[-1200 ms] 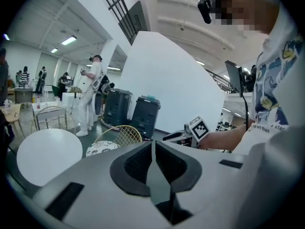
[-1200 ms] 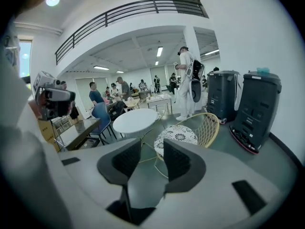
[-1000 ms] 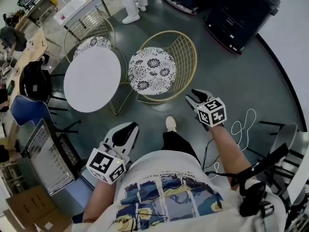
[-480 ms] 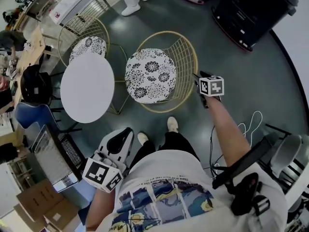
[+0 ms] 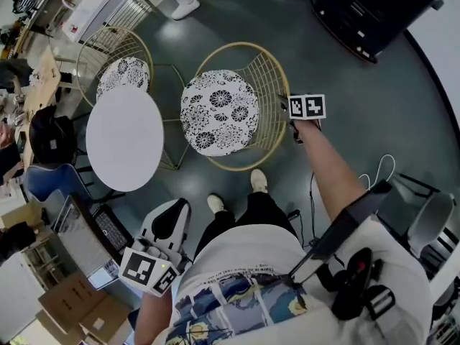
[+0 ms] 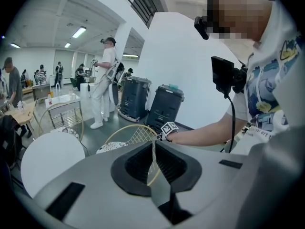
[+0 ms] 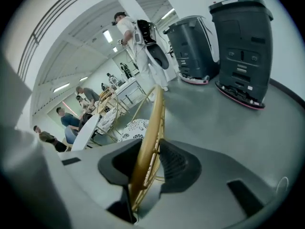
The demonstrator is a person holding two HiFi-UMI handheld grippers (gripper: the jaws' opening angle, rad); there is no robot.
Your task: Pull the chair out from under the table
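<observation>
The chair (image 5: 215,110) has a gold wire back and a black-and-white patterned cushion. It stands beside the round white table (image 5: 124,136), with its seat clear of the tabletop. My right gripper (image 5: 286,113) is at the chair's back rim on the right. In the right gripper view the gold rim (image 7: 152,123) runs between the jaws of the right gripper (image 7: 148,149); they are closing, and the rim fills the gap between the pads. My left gripper (image 5: 180,205) hangs low at my left side, apart from the chair, shut and holding nothing. Over the left gripper (image 6: 153,144) I see the chair (image 6: 136,135) and my right arm.
A second wire chair (image 5: 122,63) stands beyond the table. Two dark machines (image 5: 359,13) are at the far right and a white cable (image 5: 384,171) lies on the floor. A blue chair (image 5: 43,178), a laptop and cardboard boxes (image 5: 65,304) crowd the left. My feet (image 5: 255,182) are just behind the chair.
My right gripper has reached forward to the chair's back rim, which now lies between its jaws. My left gripper has drawn back toward my lower left side.
</observation>
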